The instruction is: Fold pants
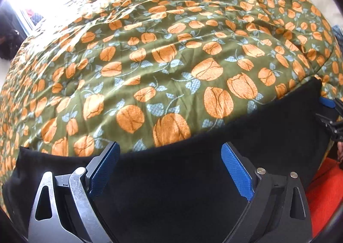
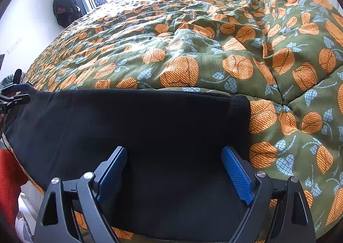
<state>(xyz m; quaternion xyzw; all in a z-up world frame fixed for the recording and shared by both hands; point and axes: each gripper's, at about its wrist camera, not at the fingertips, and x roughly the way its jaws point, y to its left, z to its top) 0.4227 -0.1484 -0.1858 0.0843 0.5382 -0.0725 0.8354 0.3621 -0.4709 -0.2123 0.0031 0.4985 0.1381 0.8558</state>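
A: Pants? Grippers?
B: Black soft fabric pants (image 2: 137, 127) lie flat on the bed's green quilt with orange flowers (image 2: 193, 50), near edge. Left gripper (image 1: 170, 170) and right gripper (image 2: 173, 172) both spread wide, holding nothing.
A: Risk?
B: Puffy quilt could bunch into a grab. Nothing blocks; red cloth (image 1: 325, 189) beside.

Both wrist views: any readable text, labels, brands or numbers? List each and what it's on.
None readable in either view.
Black pants: no tag or label shows.
Floral bedspread: printed pattern only, no lettering.
Left tool and right tool: blue pads and black frames, no markings legible.
Pale strip on the wall: too small and blurred to tell if it carries text.
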